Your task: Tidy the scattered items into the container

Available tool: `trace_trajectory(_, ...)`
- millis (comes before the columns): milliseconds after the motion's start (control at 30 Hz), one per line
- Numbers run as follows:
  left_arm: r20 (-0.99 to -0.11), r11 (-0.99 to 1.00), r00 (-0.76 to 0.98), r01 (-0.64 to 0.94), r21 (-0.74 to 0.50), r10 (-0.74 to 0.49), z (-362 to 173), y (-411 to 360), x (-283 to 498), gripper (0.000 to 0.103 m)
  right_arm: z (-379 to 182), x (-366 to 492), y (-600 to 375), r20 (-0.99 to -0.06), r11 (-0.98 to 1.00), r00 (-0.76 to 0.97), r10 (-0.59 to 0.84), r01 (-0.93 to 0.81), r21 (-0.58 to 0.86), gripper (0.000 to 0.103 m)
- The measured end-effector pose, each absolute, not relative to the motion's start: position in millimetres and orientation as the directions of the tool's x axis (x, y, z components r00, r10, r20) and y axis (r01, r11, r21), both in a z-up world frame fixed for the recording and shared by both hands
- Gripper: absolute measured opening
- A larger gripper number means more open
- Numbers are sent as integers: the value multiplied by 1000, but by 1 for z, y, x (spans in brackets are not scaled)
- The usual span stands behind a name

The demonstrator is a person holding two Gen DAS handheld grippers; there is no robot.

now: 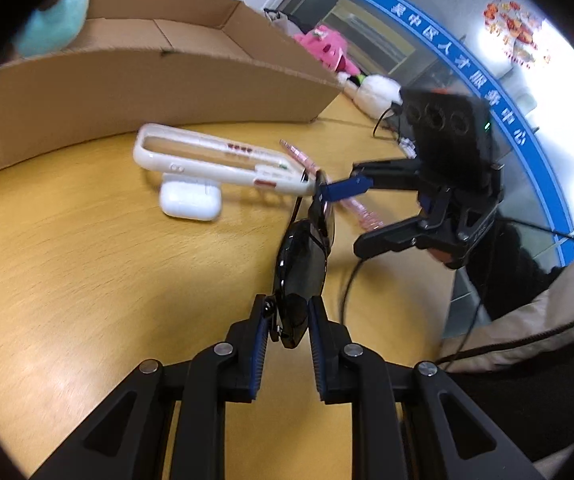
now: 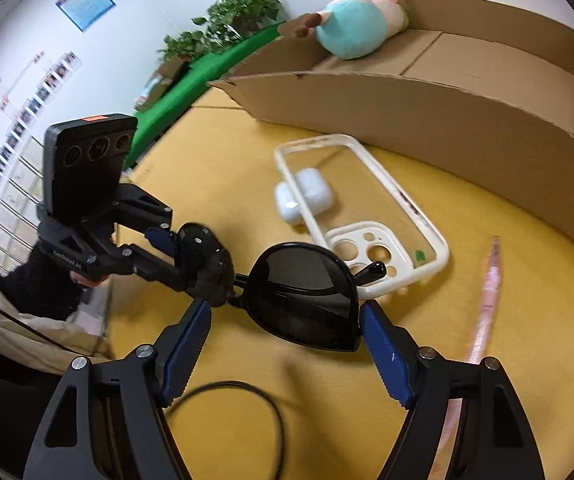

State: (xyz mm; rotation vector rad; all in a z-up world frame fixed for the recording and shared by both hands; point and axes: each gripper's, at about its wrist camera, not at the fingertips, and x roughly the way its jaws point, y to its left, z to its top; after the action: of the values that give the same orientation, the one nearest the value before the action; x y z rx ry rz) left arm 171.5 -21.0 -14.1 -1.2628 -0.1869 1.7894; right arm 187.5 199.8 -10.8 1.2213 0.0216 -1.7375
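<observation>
My left gripper (image 1: 287,320) is shut on one lens of black sunglasses (image 1: 301,264) and holds them above the yellow table. In the right wrist view the sunglasses (image 2: 307,296) hang between the spread fingers of my open right gripper (image 2: 285,326), which does not clamp them. The left gripper (image 2: 191,256) shows there gripping the far lens. A white phone case (image 2: 367,208) leans on a white earbud case (image 2: 305,194). A pink strip (image 2: 487,300) lies to the right. The cardboard box (image 2: 427,120) stands behind, with a teal plush toy (image 2: 359,26) inside.
A black cable (image 2: 247,400) loops on the table below my right gripper. Pink and white plush toys (image 1: 327,46) lie beyond the box's right end. The yellow table (image 1: 87,280) stretches left of the sunglasses. A wall with a blue banner stands at the right.
</observation>
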Motion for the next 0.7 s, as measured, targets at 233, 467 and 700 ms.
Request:
trace_trajectory(233, -654, -574, -53, -536, -619, 754, 0, -39, 172, 19, -14, 203, 184, -701, -442, 128, -701, 693, 569, 81)
trace_trajectory(467, -683, -626, -42, -444, -641, 729, 7, -60, 179, 19, -18, 206, 169, -620, -366, 187, -762, 666, 650, 83)
trace_trajectory(700, -737, -699, -91, -413, -584, 670, 42, -52, 184, 19, -20, 216, 136, -472, -206, 277, -837, 640, 741, 86)
